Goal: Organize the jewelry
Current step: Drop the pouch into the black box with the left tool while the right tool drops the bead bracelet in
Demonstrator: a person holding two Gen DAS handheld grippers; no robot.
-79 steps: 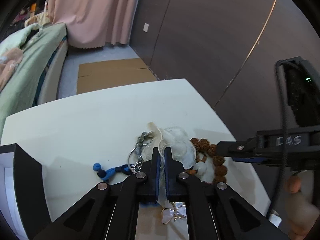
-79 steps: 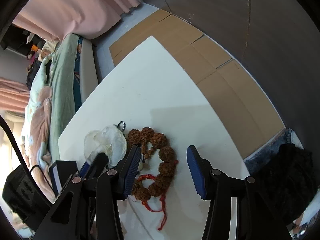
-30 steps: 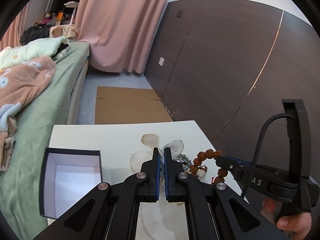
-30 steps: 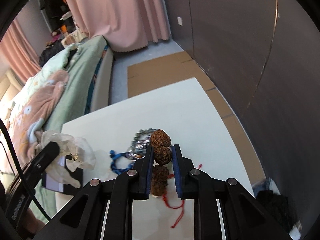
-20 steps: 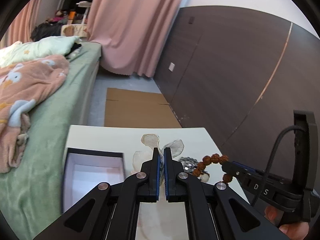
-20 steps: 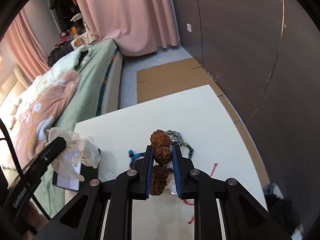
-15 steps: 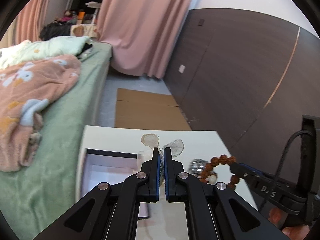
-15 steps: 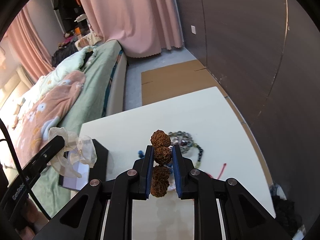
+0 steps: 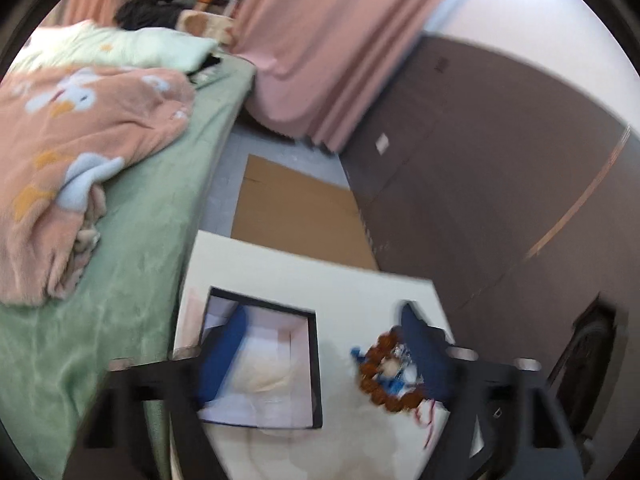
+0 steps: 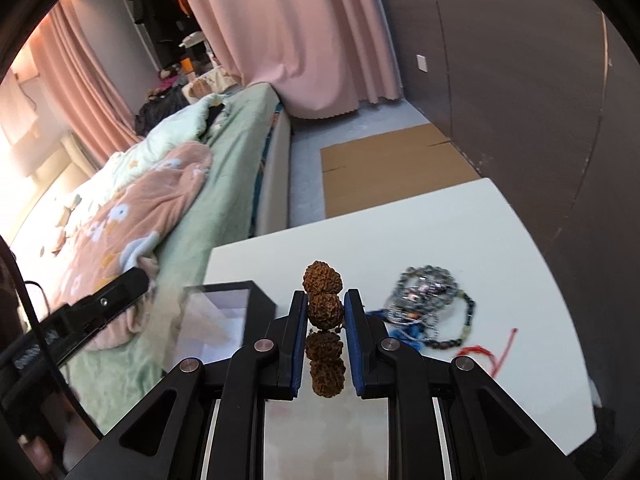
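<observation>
My right gripper (image 10: 325, 306) is shut on a brown bead bracelet (image 10: 322, 278) and holds it above the white table (image 10: 376, 240). My left gripper (image 9: 324, 348) is open over an open black box (image 9: 316, 364) with a white inside; a white gauze pouch (image 9: 260, 374) lies in the box, blurred. The box also shows in the right wrist view (image 10: 224, 312). A heap of grey and dark bead strands (image 10: 426, 292) with a blue cord (image 10: 404, 334) and a red string (image 10: 492, 354) lies on the table to the right.
A green bed (image 10: 200, 208) with a pink blanket (image 9: 72, 120) runs along the table's left edge. Flat cardboard (image 9: 296, 216) lies on the floor beyond the table. A dark wall panel (image 9: 500, 200) stands to the right.
My left gripper has opened and let the gauze pouch drop into the box. My right gripper keeps hold of the brown bracelet and has lifted it up and to the left.
</observation>
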